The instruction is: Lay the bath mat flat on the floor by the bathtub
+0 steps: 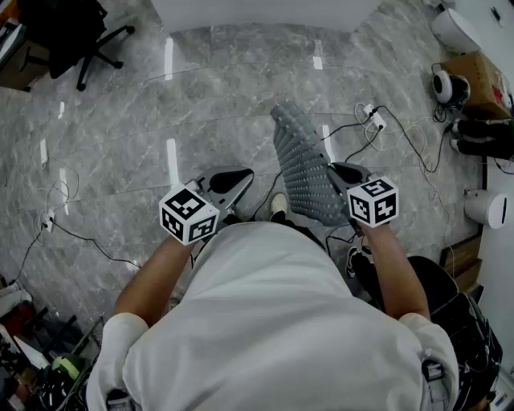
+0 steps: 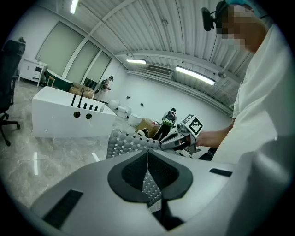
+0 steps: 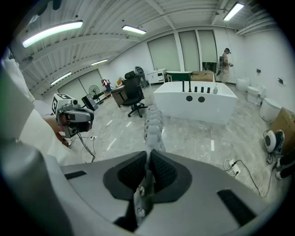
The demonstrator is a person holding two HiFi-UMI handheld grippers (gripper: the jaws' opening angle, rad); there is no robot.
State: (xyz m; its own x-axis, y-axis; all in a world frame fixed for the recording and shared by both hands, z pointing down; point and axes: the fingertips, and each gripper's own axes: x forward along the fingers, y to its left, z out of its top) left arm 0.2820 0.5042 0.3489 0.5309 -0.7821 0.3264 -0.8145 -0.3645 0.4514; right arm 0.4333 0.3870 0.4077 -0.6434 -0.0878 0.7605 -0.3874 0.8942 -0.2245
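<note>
The grey studded bath mat [image 1: 303, 164] hangs in the air in front of me, bunched into a long strip, with my right gripper [image 1: 336, 171] shut on its edge. In the right gripper view the mat [image 3: 152, 126] runs out from between the closed jaws of that gripper [image 3: 148, 159]. My left gripper [image 1: 239, 181] is shut about a hand's width left of the mat. Nothing shows held at its tips [image 2: 147, 154]; mat studs [image 2: 150, 186] show through the gap behind its fingers. The white bathtub [image 1: 265, 12] stands ahead across the marble floor.
A black office chair [image 1: 80, 36] stands at the far left. Cables and a power strip [image 1: 373, 120] lie on the floor to the right, near a cardboard box [image 1: 478, 80] and white fixtures. My shoe [image 1: 279, 205] is under the mat.
</note>
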